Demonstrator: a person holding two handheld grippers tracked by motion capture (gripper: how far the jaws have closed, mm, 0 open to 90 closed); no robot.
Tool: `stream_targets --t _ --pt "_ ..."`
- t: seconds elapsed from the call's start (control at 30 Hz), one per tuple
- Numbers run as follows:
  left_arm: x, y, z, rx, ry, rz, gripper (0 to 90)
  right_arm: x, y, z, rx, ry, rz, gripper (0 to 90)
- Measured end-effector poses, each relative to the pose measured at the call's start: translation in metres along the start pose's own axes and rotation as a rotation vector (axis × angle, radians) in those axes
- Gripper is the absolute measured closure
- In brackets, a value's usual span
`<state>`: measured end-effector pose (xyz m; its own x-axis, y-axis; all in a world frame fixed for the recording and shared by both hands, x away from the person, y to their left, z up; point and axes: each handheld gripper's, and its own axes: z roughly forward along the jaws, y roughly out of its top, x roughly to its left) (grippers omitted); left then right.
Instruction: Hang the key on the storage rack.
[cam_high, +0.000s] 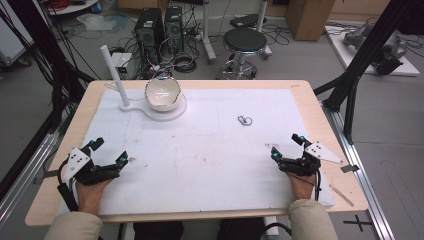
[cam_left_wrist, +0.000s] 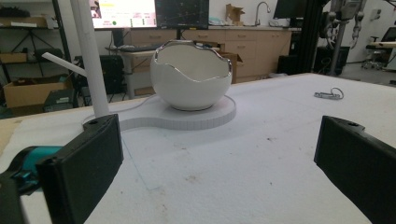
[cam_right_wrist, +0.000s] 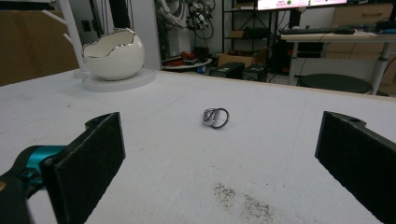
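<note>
A white egg-shaped bowl (cam_high: 162, 93) (cam_left_wrist: 191, 77) (cam_right_wrist: 113, 54) with a jagged silver rim sits on a round white stand (cam_high: 172, 112) at the table's far left. Beside it rises a white post (cam_high: 113, 75) (cam_left_wrist: 90, 60). A small metal ring piece (cam_high: 244, 120) (cam_right_wrist: 216, 117) (cam_left_wrist: 328, 94) lies on the white mat right of centre. My left gripper (cam_high: 110, 151) (cam_left_wrist: 219, 172) rests open near the front left, aimed at the bowl. Over at the front right, my right gripper (cam_high: 287, 146) (cam_right_wrist: 219, 168) is open too, pointing at the ring piece, well short of it.
A white foam mat (cam_high: 210, 150) covers most of the wooden table (cam_high: 310, 95). Dark specks mark the mat near the right gripper. Beyond the table stand a black stool (cam_high: 245, 42), computer towers (cam_high: 150, 32) and cables on the floor.
</note>
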<state>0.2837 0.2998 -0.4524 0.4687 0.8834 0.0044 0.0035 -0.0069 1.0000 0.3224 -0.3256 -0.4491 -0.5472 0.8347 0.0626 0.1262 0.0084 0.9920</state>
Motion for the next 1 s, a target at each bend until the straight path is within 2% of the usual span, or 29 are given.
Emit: stream_targets --t 0.1,0.13,0.17,0.2,0.23,0.27,0.3,0.33,0.37,0.4,0.43,0.6,0.67,0.7,0.77,0.9,0.93,1.0 --pt "0.000 0.000 0.000 0.000 -0.003 0.000 1.7 -0.001 0.003 0.002 0.007 -0.001 -0.009 0.6" --pt "0.000 0.000 0.000 -0.003 -0.001 -0.004 1.7 0.000 0.011 0.005 0.030 -0.013 -0.016 0.6" --pt "0.000 0.000 0.000 -0.003 -0.001 -0.005 1.7 0.000 0.011 0.005 0.030 -0.013 -0.016 0.6" --pt "0.000 0.000 0.000 -0.002 0.001 -0.005 1.7 -0.001 0.024 0.009 0.044 -0.010 -0.034 0.6" --pt "0.000 0.000 0.000 -0.002 0.001 -0.005 1.7 -0.001 0.024 0.009 0.044 -0.010 -0.034 0.6" --pt "0.000 0.000 0.000 -0.003 0.001 -0.005 1.7 -0.002 0.040 0.014 0.056 -0.006 -0.052 0.6" --pt "0.000 0.000 0.000 -0.003 0.001 -0.004 1.7 -0.002 0.040 0.014 0.056 -0.006 -0.052 0.6" --pt "0.000 0.000 0.000 0.000 0.001 -0.001 1.7 -0.003 0.057 0.019 0.071 0.008 -0.064 0.6" --pt "0.000 0.000 0.000 -0.001 0.003 -0.001 1.7 -0.004 0.064 0.022 0.074 0.017 -0.070 0.6" --pt "0.000 0.000 0.000 -0.001 0.003 -0.001 1.7 -0.004 0.064 0.022 0.074 0.017 -0.070 0.6" --pt "0.000 0.000 0.000 -0.001 0.004 0.000 1.7 -0.007 0.078 0.029 0.085 0.038 -0.075 0.6" --pt "0.000 0.000 0.000 0.001 0.002 -0.001 1.7 -0.016 0.103 0.048 0.110 0.105 -0.052 0.6" --pt "-0.001 0.000 0.001 0.001 0.003 0.002 1.7 -0.018 0.108 0.053 0.121 0.118 -0.052 0.6" --pt "-0.001 0.000 0.001 0.002 0.002 0.002 1.7 -0.022 0.116 0.063 0.150 0.143 -0.054 0.6" --pt "0.000 0.000 0.001 0.008 0.001 0.003 1.7 -0.027 0.123 0.075 0.195 0.164 -0.049 0.6" --pt "0.000 0.000 0.002 0.012 0.003 0.001 1.7 -0.033 0.132 0.098 0.295 0.192 -0.036 0.6" --pt "0.000 0.000 0.001 0.012 0.002 0.003 1.7 -0.033 0.132 0.098 0.295 0.192 -0.036 0.6" --pt "0.000 0.000 0.001 0.010 0.002 0.005 1.7 -0.036 0.134 0.114 0.347 0.214 -0.047 0.6"
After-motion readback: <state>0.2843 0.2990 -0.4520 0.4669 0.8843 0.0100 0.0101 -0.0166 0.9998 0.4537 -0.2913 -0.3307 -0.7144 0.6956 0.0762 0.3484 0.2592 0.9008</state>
